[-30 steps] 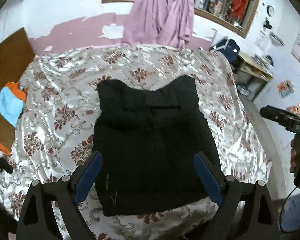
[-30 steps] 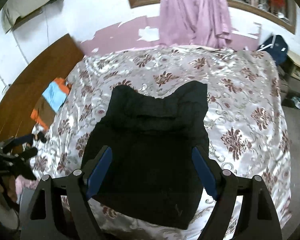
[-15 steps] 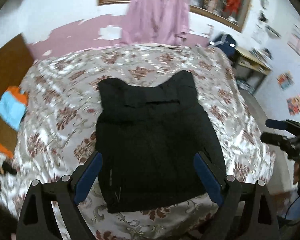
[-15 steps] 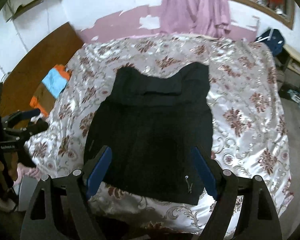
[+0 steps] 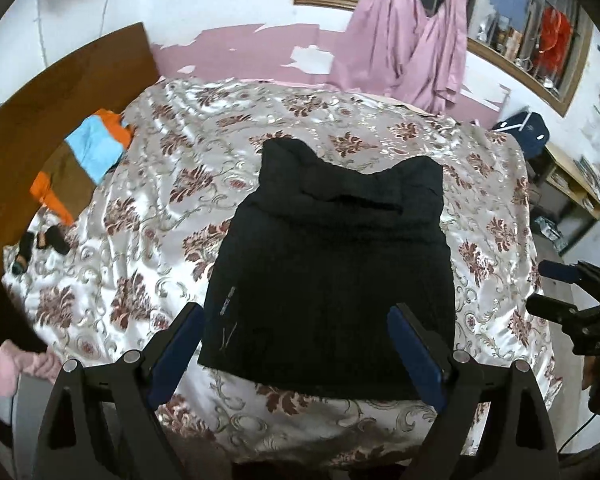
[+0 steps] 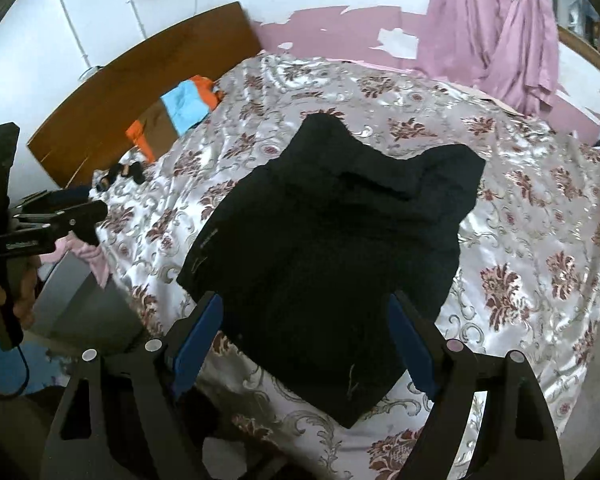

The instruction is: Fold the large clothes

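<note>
Black garment laid flat on a floral bedspread, both grippers above its near edge

The black garment lies folded in the middle of the satin floral bedspread. The left gripper and right gripper both tilt steeply down toward its near hem, jaws spread wide with nothing clamped. A folded orange-and-blue cloth rests by the wooden headboard.
</note>
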A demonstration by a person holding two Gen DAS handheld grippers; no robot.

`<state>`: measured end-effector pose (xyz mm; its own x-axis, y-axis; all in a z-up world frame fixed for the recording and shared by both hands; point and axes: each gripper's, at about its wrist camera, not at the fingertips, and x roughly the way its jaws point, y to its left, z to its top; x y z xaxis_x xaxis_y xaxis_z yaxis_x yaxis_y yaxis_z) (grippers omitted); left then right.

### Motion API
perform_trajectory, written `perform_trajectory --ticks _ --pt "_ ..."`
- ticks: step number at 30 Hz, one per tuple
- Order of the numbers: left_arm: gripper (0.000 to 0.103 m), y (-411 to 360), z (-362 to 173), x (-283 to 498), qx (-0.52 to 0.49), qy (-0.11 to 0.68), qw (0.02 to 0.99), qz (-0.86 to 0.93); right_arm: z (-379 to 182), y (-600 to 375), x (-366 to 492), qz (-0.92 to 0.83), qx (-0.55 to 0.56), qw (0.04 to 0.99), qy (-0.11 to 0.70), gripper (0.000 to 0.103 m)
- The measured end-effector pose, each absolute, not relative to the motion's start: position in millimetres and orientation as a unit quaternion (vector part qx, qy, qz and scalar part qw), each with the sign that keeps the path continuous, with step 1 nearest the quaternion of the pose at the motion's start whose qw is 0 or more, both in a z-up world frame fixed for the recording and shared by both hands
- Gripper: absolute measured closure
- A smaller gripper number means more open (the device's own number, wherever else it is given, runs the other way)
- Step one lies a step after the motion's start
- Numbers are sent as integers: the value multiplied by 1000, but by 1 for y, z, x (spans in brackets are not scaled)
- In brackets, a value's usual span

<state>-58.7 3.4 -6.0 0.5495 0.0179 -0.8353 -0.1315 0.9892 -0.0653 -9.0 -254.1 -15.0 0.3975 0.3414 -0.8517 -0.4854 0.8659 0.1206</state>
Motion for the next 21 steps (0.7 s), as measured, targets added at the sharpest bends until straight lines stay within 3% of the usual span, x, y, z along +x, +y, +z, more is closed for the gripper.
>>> perform_trajectory --ticks 12,21 --pt "11 25 -4 -36 0 473 881 -6 -25 -232 5 220 -23 850 477 24" --pt "11 36 -50 -36 34 494 867 -45 -36 -217 -20 169 -18 852 495 24"
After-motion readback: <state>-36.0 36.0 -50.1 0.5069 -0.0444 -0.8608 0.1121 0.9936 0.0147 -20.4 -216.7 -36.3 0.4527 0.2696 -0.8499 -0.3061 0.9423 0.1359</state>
